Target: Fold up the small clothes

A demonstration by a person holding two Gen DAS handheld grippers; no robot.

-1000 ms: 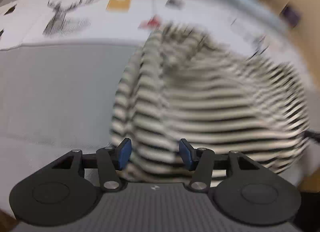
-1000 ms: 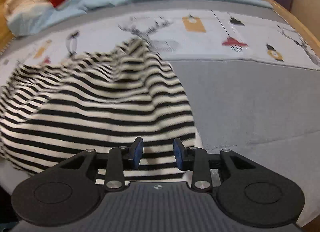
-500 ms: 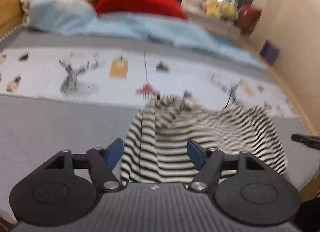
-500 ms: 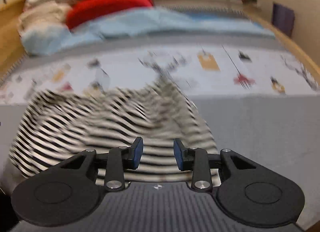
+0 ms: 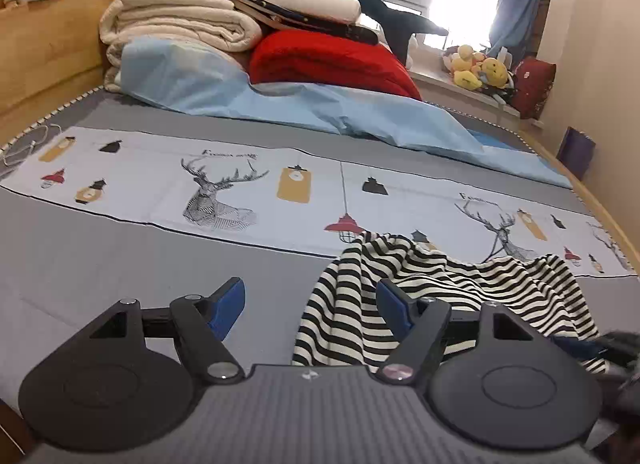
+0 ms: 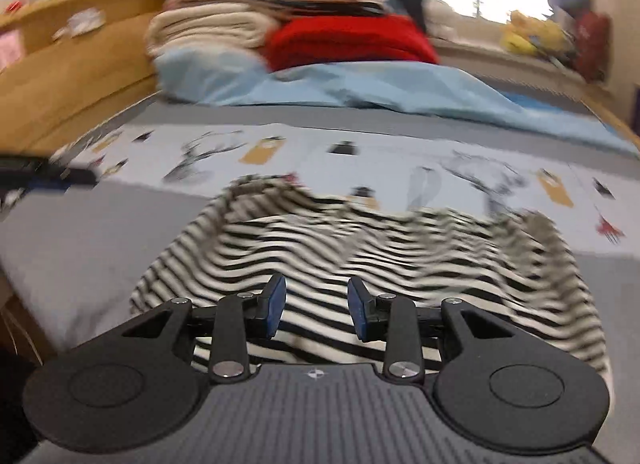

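A black-and-white striped garment (image 5: 420,288) lies rumpled on the grey bed cover near the front edge. In the left wrist view my left gripper (image 5: 310,304) is open and empty, held above the bed at the garment's left edge. In the right wrist view the garment (image 6: 360,240) spreads wide in front of my right gripper (image 6: 316,306), which is open and empty just above its near part. The right gripper shows dimly at the right edge of the left wrist view (image 5: 608,348).
A printed deer-pattern sheet (image 5: 224,192) crosses the bed. Behind it lie a light blue sheet (image 5: 320,108), a red blanket (image 5: 328,60) and stacked cream bedding (image 5: 180,20). A wooden headboard (image 5: 44,44) stands left. Plush toys (image 5: 480,72) sit on the windowsill.
Both grippers have pulled back and tilted up from the garment, so more of the bed and room shows. The left gripper opened wider and shifted left. The garment lies lower and flatter.
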